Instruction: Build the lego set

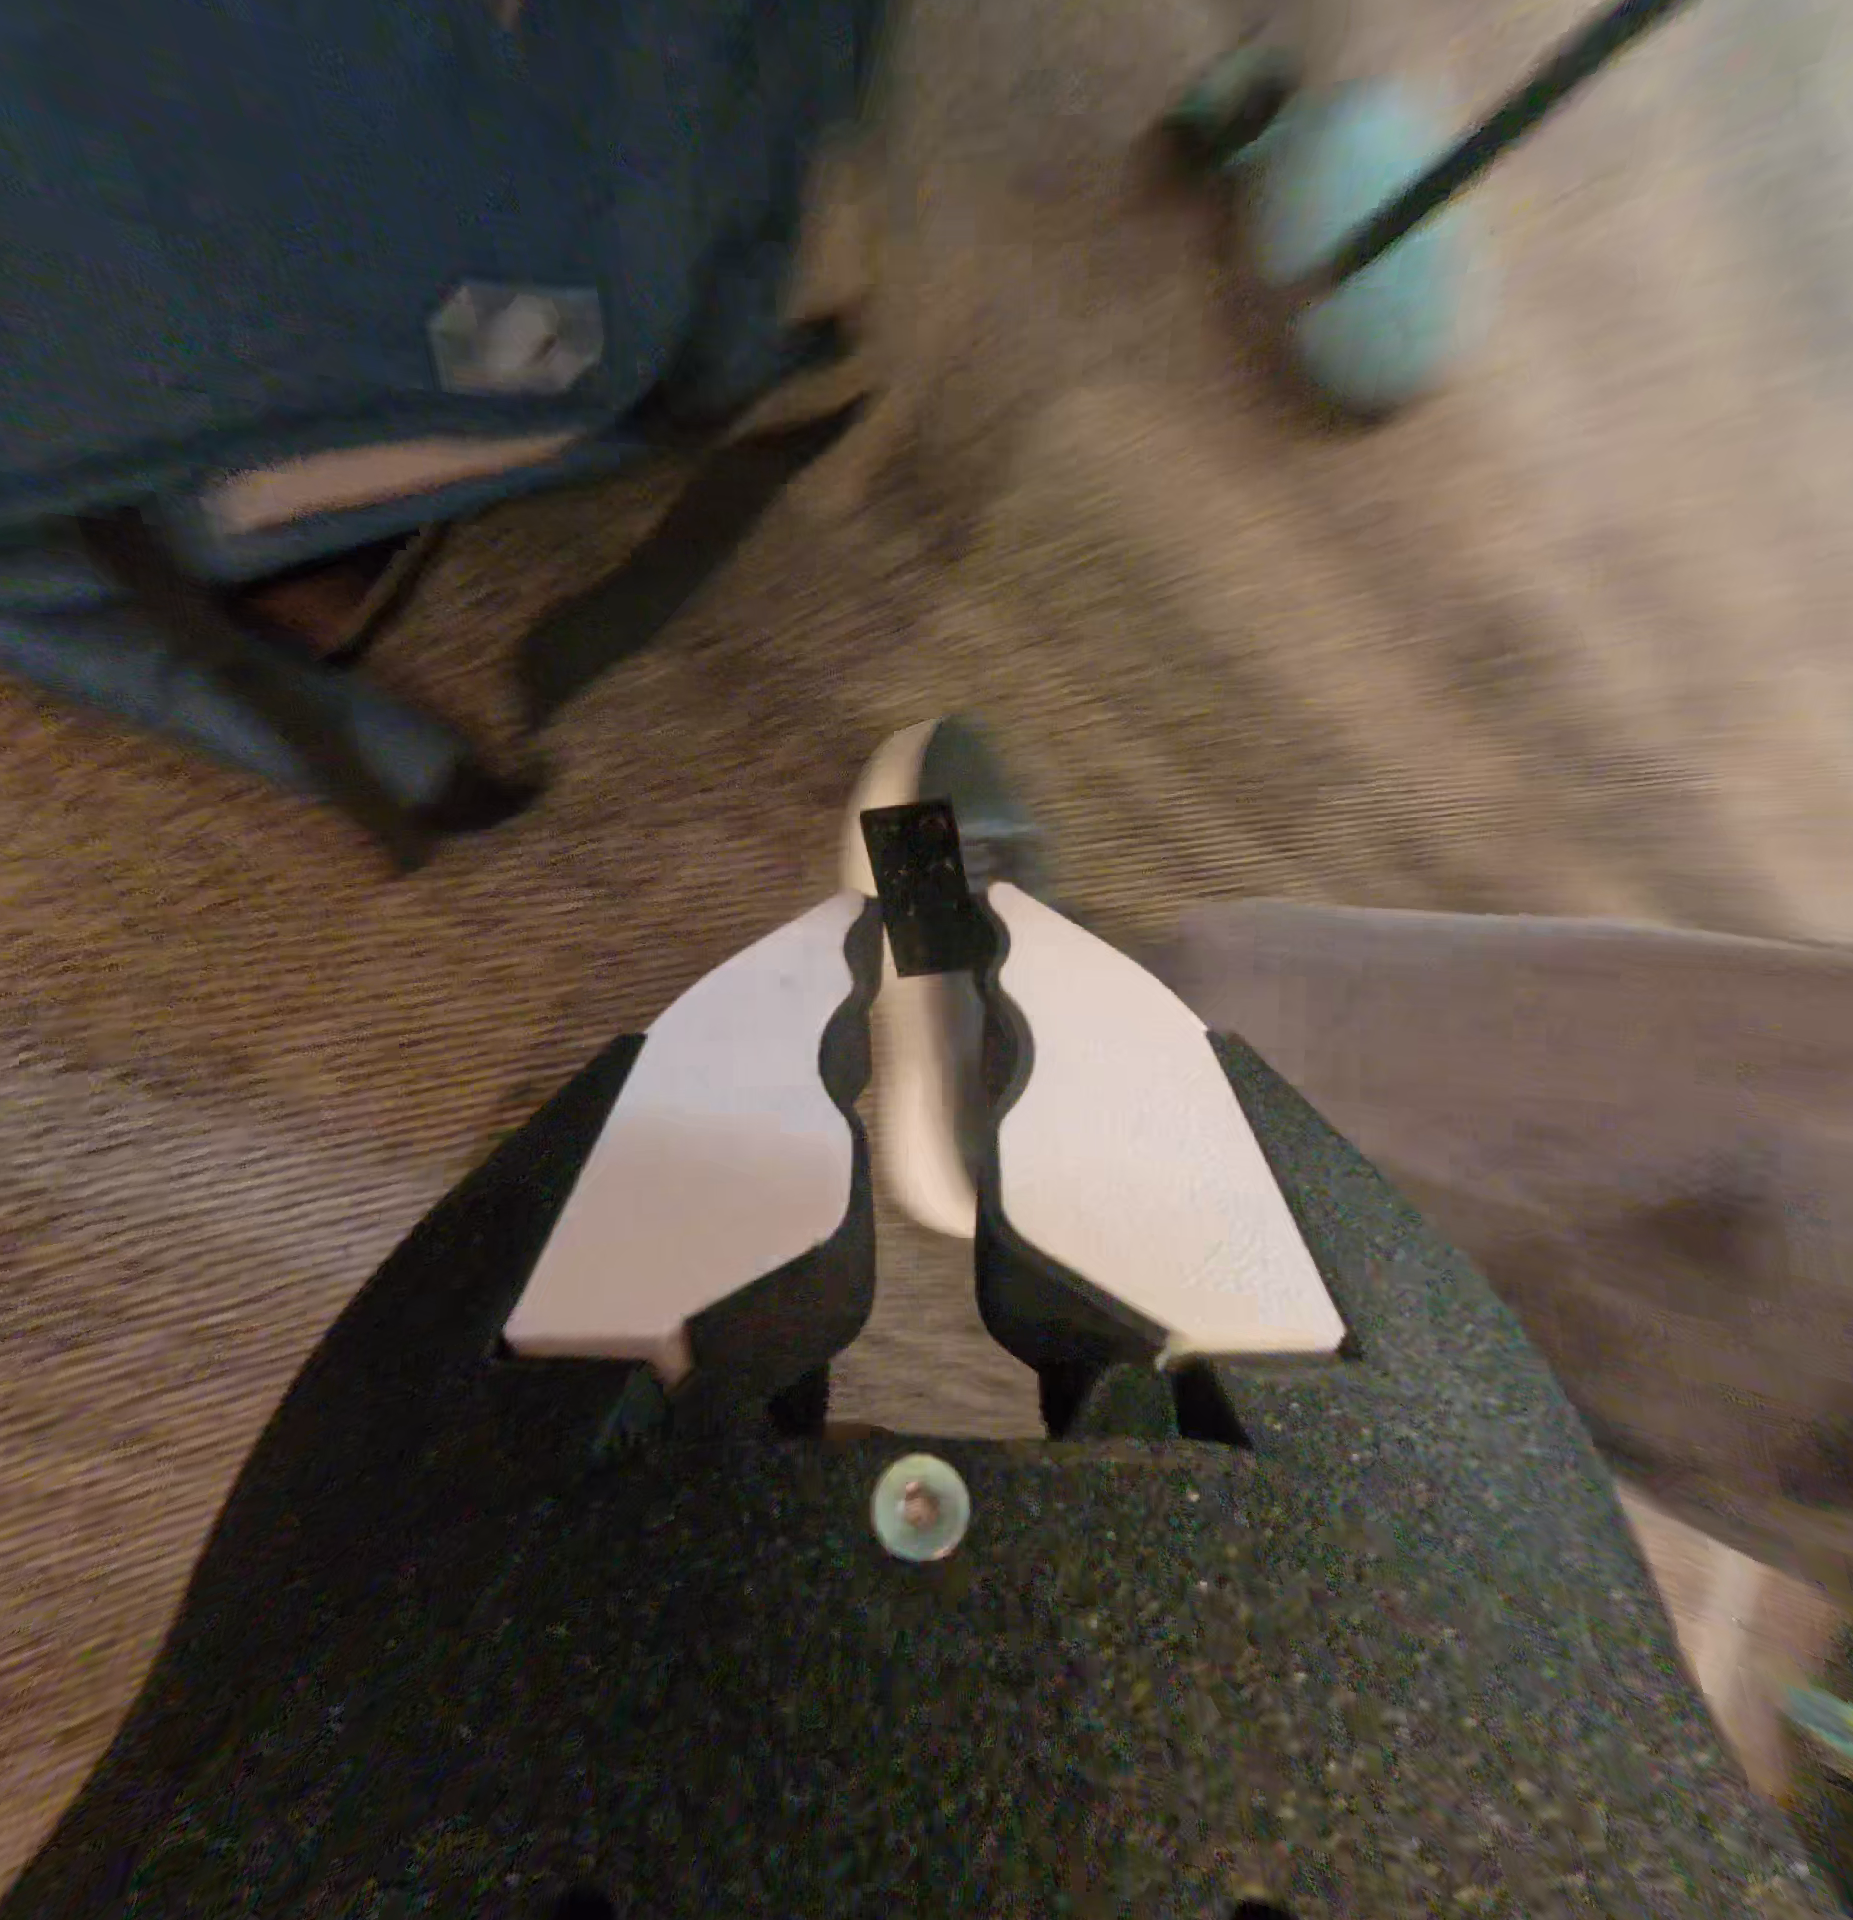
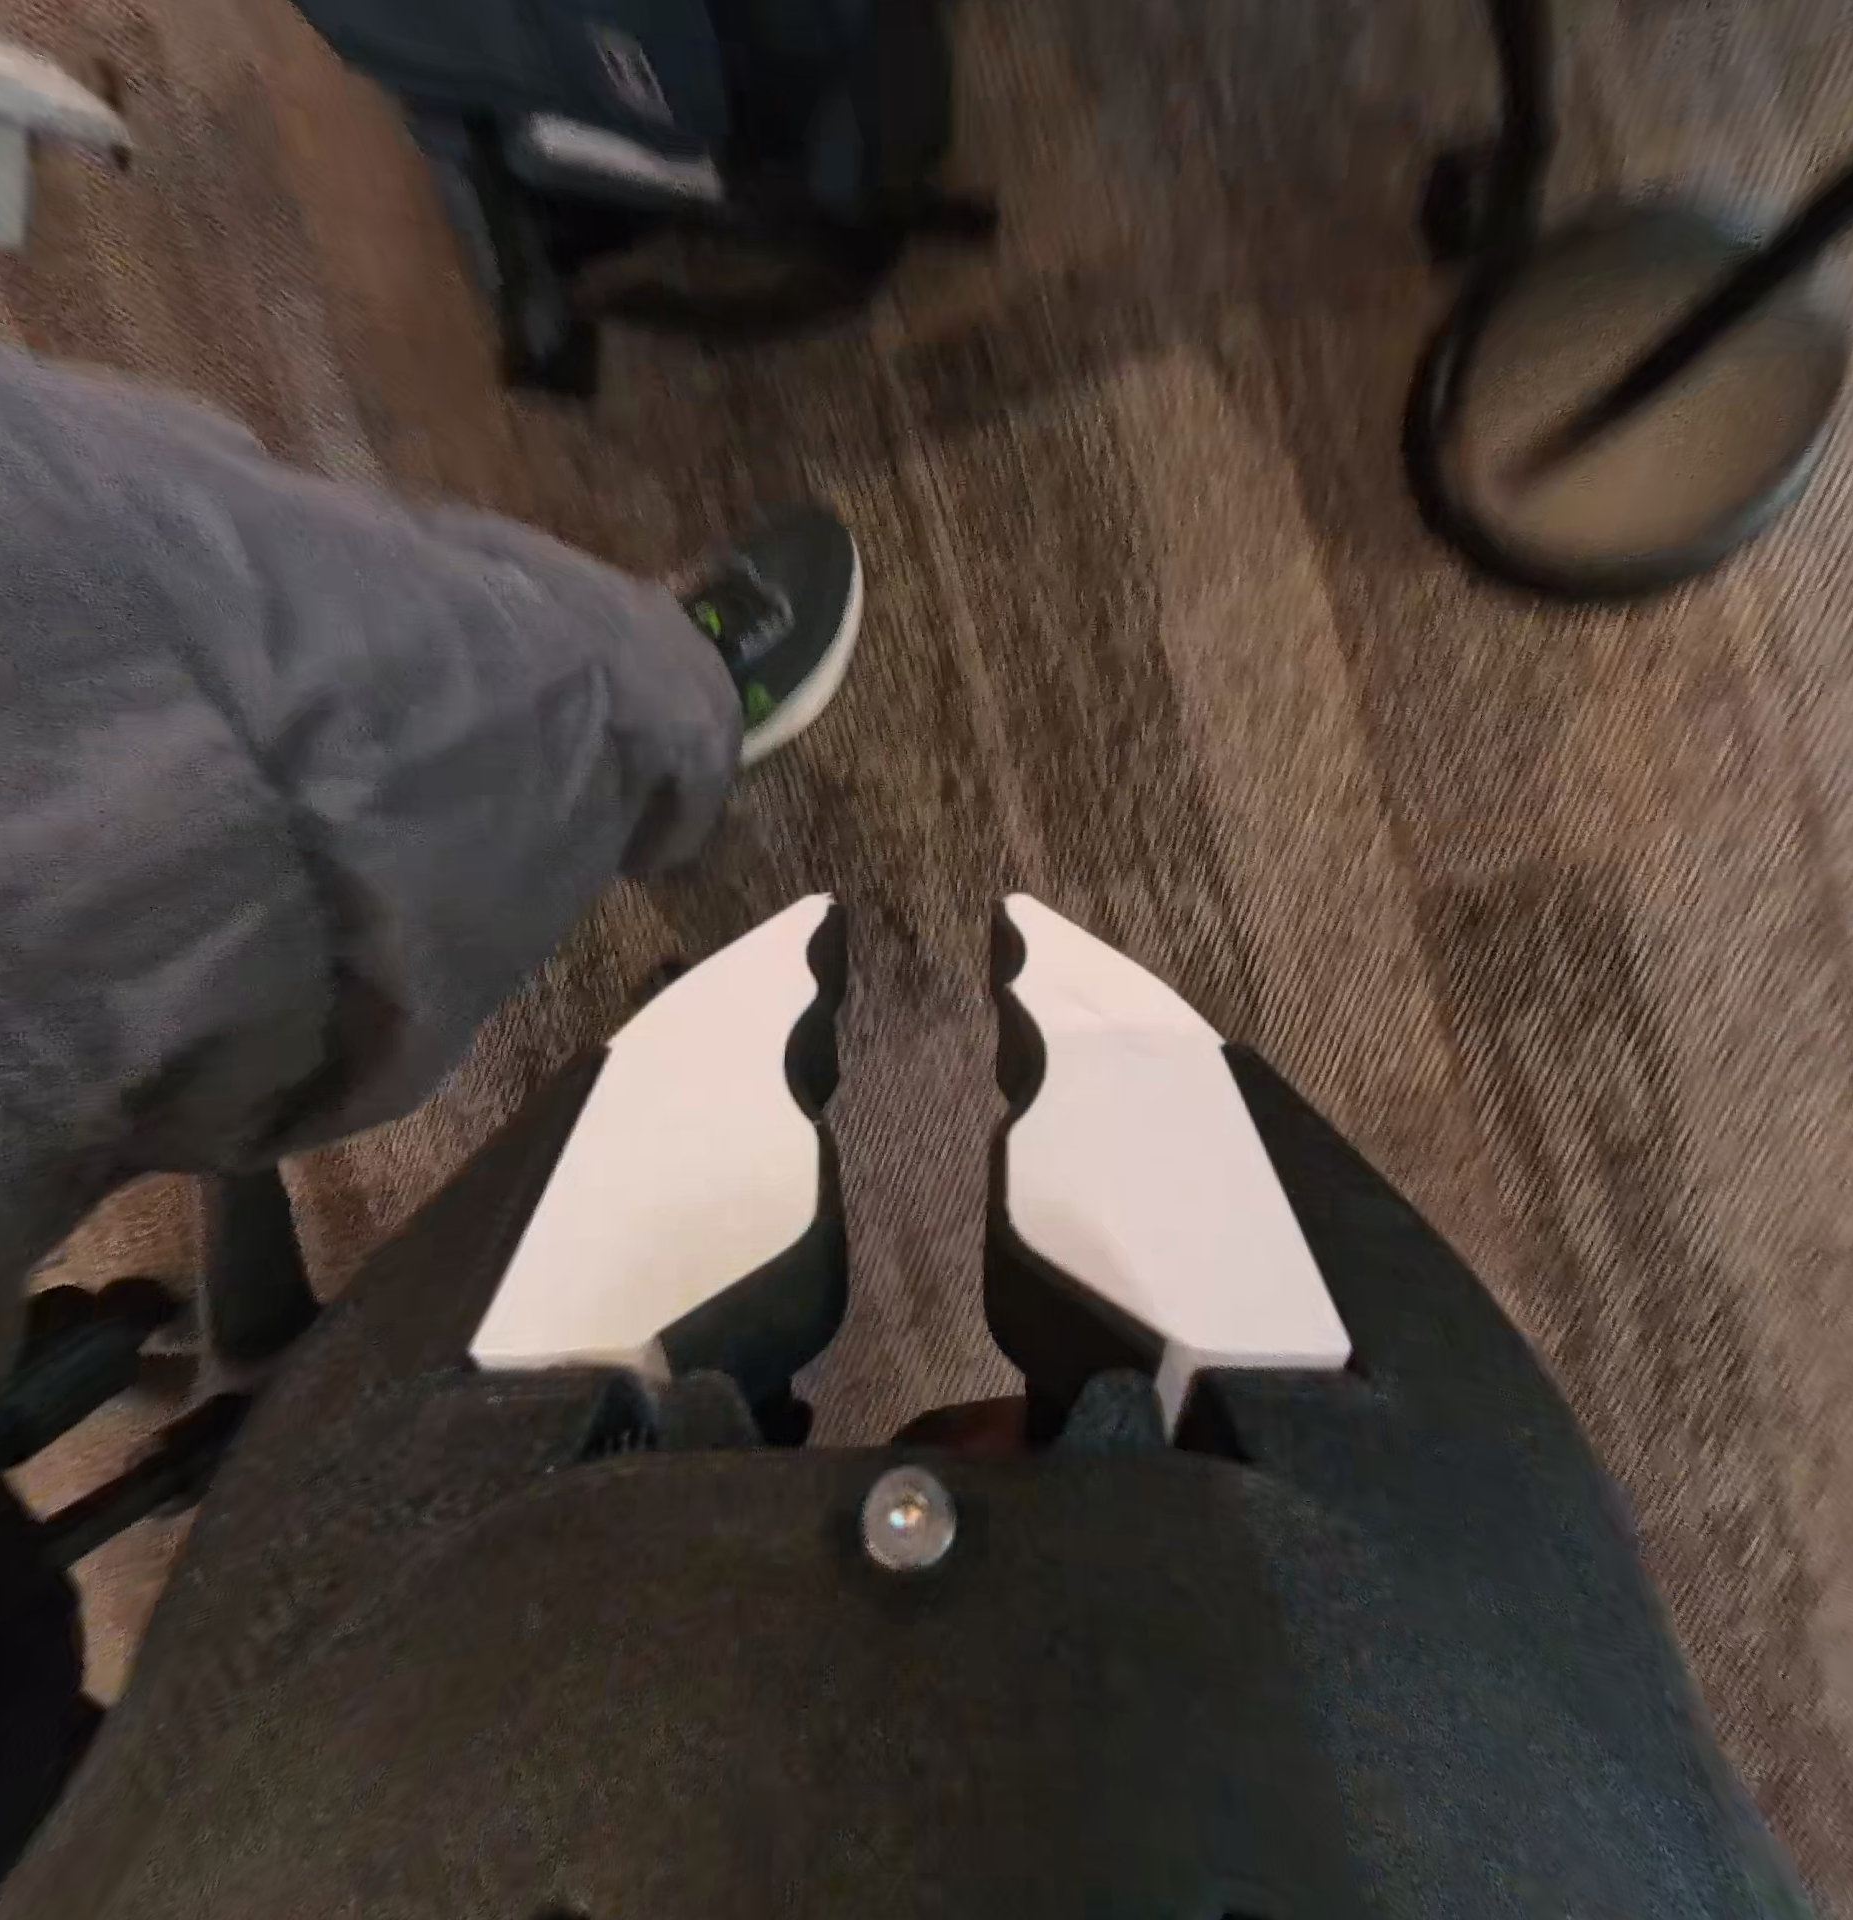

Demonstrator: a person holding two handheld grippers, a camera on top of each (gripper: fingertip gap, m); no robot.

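My left gripper (image 1: 927,899) is shut on a slim, curved white object (image 1: 927,1091). The object runs lengthwise between the white fingers (image 1: 735,1122) and sticks out past the tips. A black rectangular patch (image 1: 917,862) sits on it at the fingertips. It is held above brown carpet (image 1: 278,1039). My right gripper (image 2: 917,904) is open with nothing between its fingers (image 2: 693,1143); only the carpet (image 2: 1317,935) shows through the gap. Both views are blurred by motion.
A dark blue bag (image 1: 330,260) lies on the floor at the top left, and pale chair casters (image 1: 1358,229) stand at the top right. A person's grey trouser leg (image 2: 226,779) and dark shoe (image 2: 797,623) are to the left of the right gripper. A round black chair base (image 2: 1628,416) stands at the far right.
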